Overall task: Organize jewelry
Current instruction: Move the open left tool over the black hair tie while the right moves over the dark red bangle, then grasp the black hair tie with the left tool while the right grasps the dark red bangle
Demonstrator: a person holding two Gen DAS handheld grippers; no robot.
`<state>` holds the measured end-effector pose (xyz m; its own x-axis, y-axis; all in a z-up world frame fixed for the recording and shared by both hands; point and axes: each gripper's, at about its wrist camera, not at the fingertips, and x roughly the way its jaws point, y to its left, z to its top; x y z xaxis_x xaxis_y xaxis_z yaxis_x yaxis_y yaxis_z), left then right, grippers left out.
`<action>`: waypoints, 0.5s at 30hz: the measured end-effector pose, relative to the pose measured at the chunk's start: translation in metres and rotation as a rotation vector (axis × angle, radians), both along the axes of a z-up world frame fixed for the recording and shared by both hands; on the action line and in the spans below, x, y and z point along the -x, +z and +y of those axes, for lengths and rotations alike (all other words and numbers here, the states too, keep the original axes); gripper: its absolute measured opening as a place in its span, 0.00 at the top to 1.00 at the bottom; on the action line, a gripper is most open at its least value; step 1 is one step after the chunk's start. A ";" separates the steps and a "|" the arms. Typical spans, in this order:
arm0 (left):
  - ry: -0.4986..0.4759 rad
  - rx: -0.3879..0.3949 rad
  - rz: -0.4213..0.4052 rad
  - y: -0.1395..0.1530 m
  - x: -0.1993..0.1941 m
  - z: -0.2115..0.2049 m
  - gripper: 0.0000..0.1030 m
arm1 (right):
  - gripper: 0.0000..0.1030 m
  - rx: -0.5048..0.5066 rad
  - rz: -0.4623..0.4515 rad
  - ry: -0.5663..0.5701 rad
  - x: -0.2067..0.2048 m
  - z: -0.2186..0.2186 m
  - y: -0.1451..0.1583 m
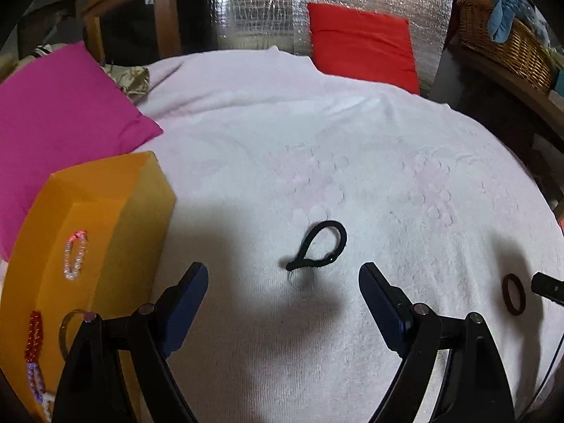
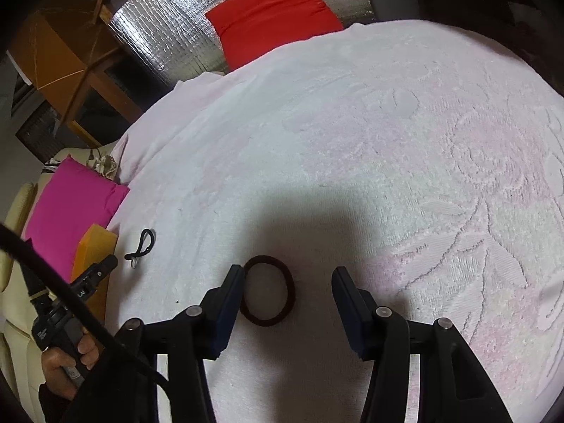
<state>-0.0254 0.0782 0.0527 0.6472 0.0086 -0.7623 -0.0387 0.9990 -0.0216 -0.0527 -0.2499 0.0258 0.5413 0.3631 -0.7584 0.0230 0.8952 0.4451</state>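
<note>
Bracelets [image 1: 75, 255] already lie in the orange box [image 1: 116, 190] left of my left hand-held gripper [image 1: 283, 275], open behind the black band [image 1: 319, 246]; my right hand-held gripper [image 2: 289, 275], open, straddles the brown band [image 2: 267, 295] on the bed [image 1: 317, 134].

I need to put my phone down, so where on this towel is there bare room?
The towel is bare across its far half, between the pink cushion and the red cushion, and along the whole right side. It is crowded near you: the orange box, black hair tie, brown hair tie and both tongs.
</note>
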 end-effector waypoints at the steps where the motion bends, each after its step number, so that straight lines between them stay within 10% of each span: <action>1: -0.006 0.011 0.007 -0.003 -0.003 0.000 0.15 | 0.47 -0.002 0.006 0.000 -0.001 -0.001 -0.001; 15: -0.039 0.014 0.037 -0.029 -0.040 -0.014 0.27 | 0.43 -0.011 0.032 -0.009 -0.014 -0.009 -0.007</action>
